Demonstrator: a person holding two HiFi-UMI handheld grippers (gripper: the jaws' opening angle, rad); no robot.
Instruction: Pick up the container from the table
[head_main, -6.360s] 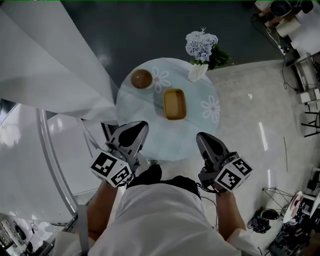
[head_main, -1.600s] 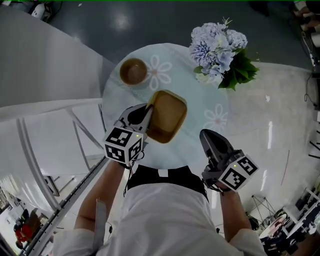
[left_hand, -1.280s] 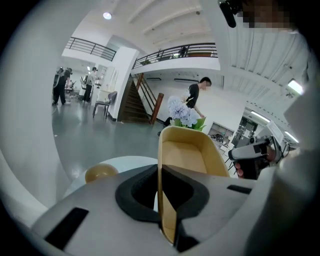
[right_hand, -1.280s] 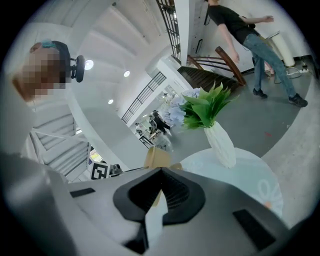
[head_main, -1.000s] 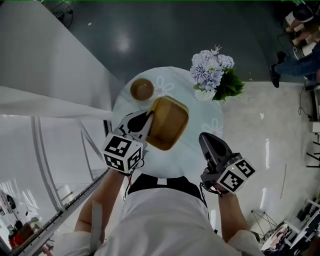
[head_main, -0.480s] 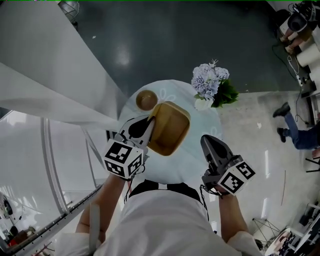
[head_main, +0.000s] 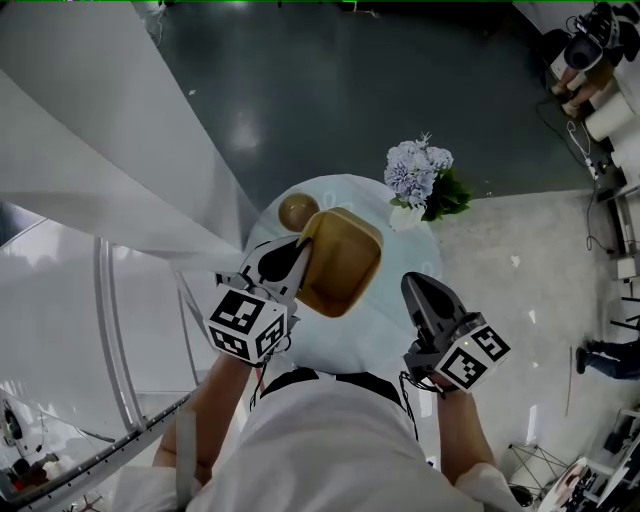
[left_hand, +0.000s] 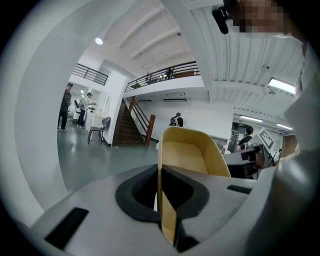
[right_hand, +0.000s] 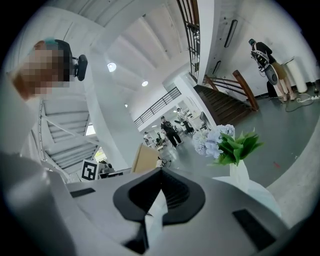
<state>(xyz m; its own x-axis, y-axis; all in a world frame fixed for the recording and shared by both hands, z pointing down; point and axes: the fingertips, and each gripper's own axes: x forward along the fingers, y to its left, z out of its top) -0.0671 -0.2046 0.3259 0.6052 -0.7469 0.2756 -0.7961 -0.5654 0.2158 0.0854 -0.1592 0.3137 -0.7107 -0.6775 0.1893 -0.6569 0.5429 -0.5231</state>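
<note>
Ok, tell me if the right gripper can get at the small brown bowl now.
Probably not directly: its jaws are shut, and the yellow container, held in the left gripper, hangs between the right gripper and the brown bowl.

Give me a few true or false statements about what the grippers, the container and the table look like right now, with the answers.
1. The left gripper is shut on the container wall. True.
2. The right gripper also grips the container. False: it holds nothing and is off to the container's side.
3. A brown bowl sits on the table. True.
4. The flowers are inside the container. False: they stand in a vase at the table's edge; the container looks empty.
</note>
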